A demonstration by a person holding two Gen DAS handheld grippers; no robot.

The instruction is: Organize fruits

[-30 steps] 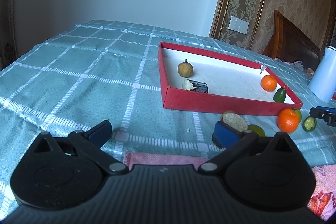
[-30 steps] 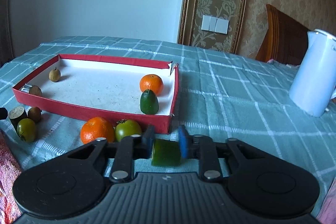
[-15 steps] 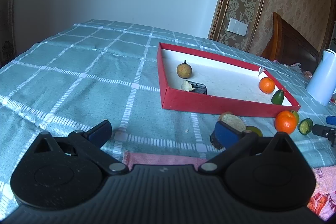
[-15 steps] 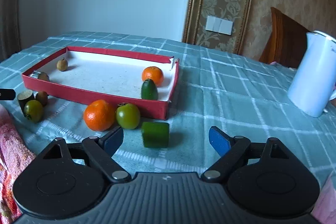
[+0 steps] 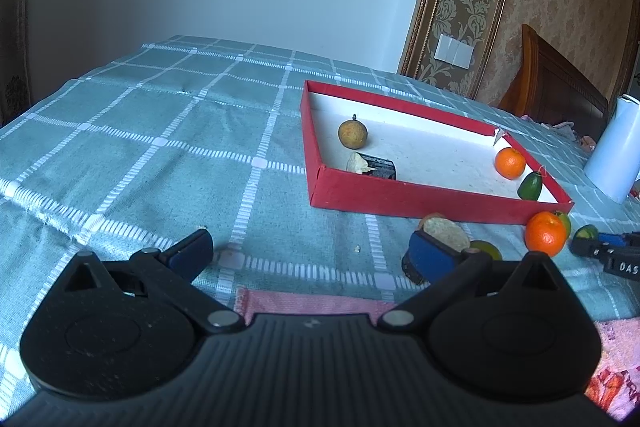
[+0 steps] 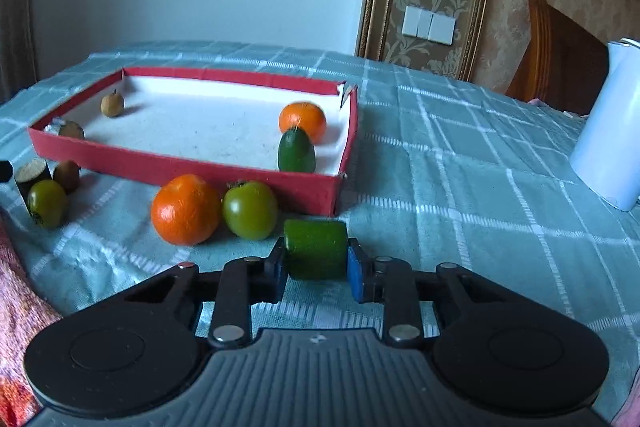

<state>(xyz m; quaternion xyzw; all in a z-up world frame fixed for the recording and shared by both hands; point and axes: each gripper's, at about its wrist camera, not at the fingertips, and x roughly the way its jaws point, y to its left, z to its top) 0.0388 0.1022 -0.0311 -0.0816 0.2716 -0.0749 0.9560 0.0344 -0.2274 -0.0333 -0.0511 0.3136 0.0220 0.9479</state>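
My right gripper (image 6: 316, 265) is closing on a green cylindrical fruit piece (image 6: 316, 247); both blue pads press its ends just above the tablecloth. Left of it lie an orange (image 6: 186, 209) and a green tomato (image 6: 250, 209), in front of the red tray (image 6: 180, 167). Inside the tray are an orange (image 6: 302, 119), a dark green fruit (image 6: 296, 151) and a small brown fruit (image 6: 112, 105). My left gripper (image 5: 312, 247) stands wide open over the cloth, holding nothing. Its right pad is close to a brown cut piece (image 5: 444, 229).
A white kettle (image 6: 608, 131) stands at the right on the checked tablecloth. A pink cloth (image 5: 312, 301) lies at the near edge. A yellow-green fruit (image 6: 47, 203) and a small brown one (image 6: 66, 175) sit left of the tray. A wooden chair is behind.
The right gripper let the green piece down on the cloth, opened wide, then closed on it again. The left gripper has stayed open and in place.
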